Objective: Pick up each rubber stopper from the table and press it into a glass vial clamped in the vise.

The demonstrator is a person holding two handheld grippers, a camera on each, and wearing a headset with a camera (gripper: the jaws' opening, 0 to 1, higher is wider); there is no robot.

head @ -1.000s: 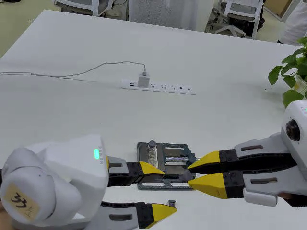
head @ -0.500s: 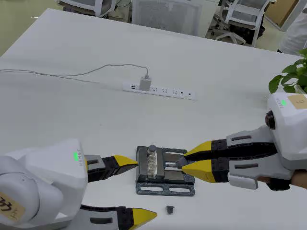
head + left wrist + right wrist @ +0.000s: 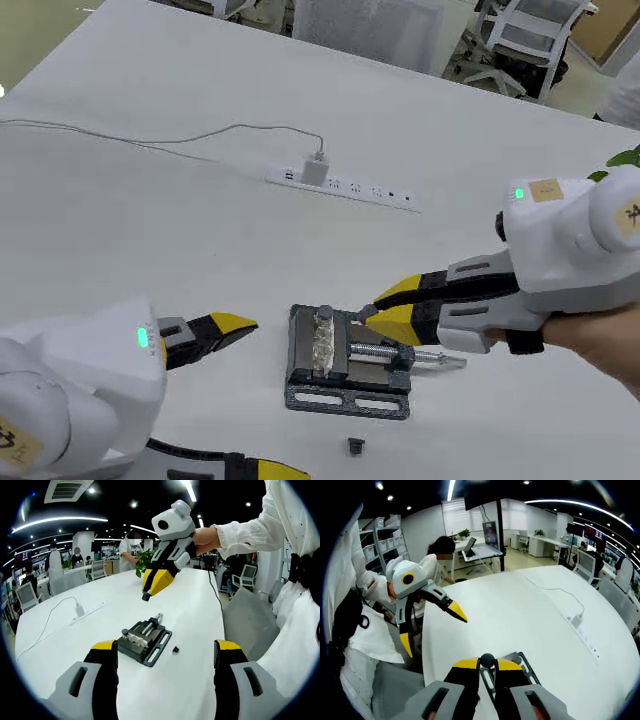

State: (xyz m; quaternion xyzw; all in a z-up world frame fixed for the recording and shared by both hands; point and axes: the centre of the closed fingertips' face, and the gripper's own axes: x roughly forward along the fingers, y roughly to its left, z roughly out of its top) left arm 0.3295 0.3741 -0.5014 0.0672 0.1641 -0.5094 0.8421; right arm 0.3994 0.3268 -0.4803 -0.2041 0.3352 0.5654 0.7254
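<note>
A dark vise (image 3: 345,372) sits on the white table and clamps a glass vial (image 3: 322,342) that carries a grey stopper (image 3: 324,314). My right gripper (image 3: 372,314) hovers just right of the vial top, shut on a small grey rubber stopper (image 3: 367,312), which also shows between its jaws (image 3: 486,659). Another loose stopper (image 3: 355,445) lies on the table in front of the vise. My left gripper (image 3: 250,395) is open and holds nothing, left of the vise. From the left gripper view I see the vise (image 3: 145,641), the loose stopper (image 3: 175,649) and the right gripper (image 3: 150,592) above them.
A white power strip (image 3: 345,186) with a charger and a long cable (image 3: 120,140) lies beyond the vise. A green plant (image 3: 625,160) stands at the right edge. Office chairs (image 3: 510,30) line the far side. A person in white (image 3: 280,525) holds the grippers.
My right gripper has lifted from beside the vise handle and moved up toward the vial top, stopper still held. The left gripper has pulled back left, away from the vise.
</note>
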